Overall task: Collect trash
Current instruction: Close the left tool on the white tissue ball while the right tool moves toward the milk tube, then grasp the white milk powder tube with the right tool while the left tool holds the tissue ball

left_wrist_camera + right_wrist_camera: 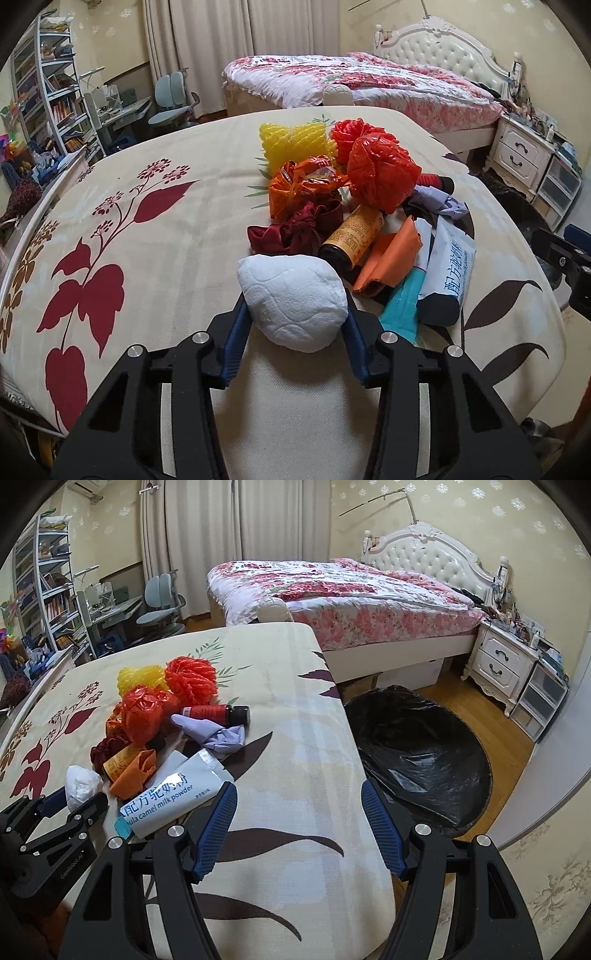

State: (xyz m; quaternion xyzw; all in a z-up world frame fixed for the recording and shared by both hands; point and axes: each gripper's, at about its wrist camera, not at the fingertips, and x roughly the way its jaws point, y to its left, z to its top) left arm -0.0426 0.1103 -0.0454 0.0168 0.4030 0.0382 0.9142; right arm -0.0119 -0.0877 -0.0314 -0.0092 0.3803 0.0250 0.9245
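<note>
Tissue wad (291,306), white, crumpled and quilted, sits pinched in left gripper (293,321); right gripper (299,827) gapes empty.

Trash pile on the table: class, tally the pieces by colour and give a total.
Yellow: 1 (yellow mesh ball)
Red: 3 (red mesh ball, crumpled bag, small bottle)
Dark red: 1 (cloth)
Orange: 3 (wrapper bundle, labelled bottle, folded sheet)
White: 2 (tissue wad, sachet)
Lilac: 1 (glove)
Teal: 1 (packet)
Total: 12
</note>
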